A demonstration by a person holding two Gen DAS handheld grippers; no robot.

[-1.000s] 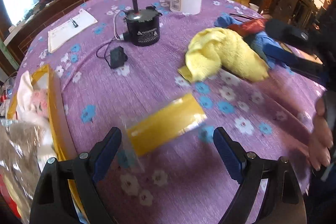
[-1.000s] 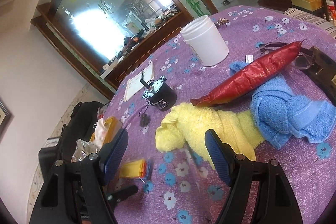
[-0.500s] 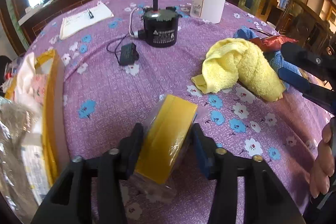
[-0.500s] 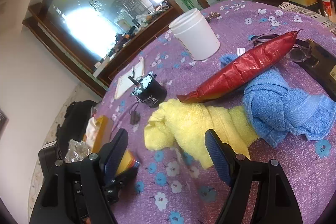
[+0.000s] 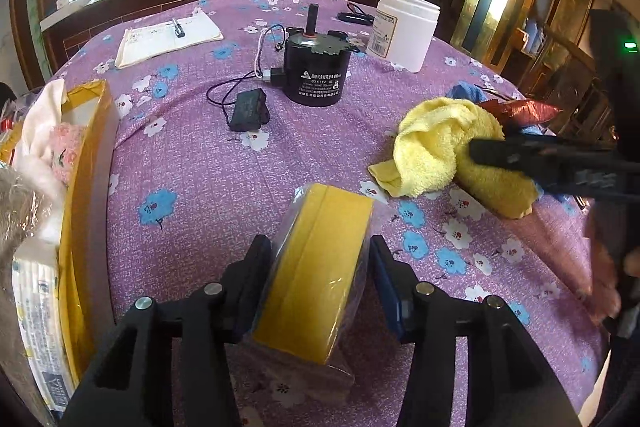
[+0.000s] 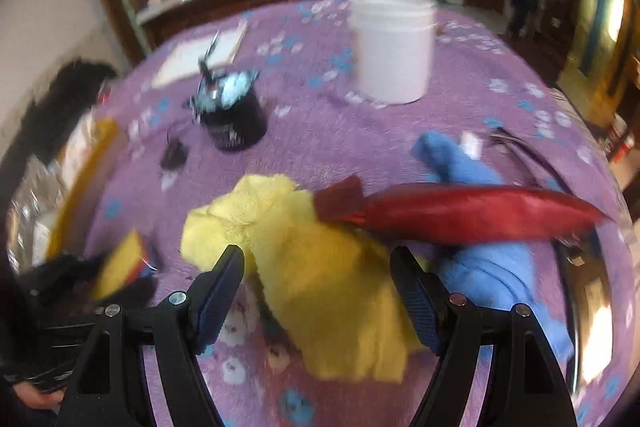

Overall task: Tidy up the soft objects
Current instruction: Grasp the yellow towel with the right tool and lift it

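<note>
While the left gripper [image 5: 318, 269] has its jaws clamped on the yellow sponge pack [image 5: 320, 267], a plastic-wrapped block held just above the purple floral cloth of the desk [image 5: 192, 179], the right gripper [image 6: 318, 293] hangs with its jaws wide apart, straddling the yellow towel [image 6: 320, 283] without pinching it. That towel lies crumpled on the desk, touching a blue towel [image 6: 484, 267] with a red foil pouch [image 6: 460, 213] across both. Farther back stands a black motor [image 5: 314, 73] with a white-printed label reading "KTYZ" among characters too small to read, then a white plastic jar [image 5: 404, 29] whose sticker text is illegible. At the left edge a yellow box [image 5: 86, 187] holds pink and white soft things. The right-wrist view is motion-blurred.
</note>
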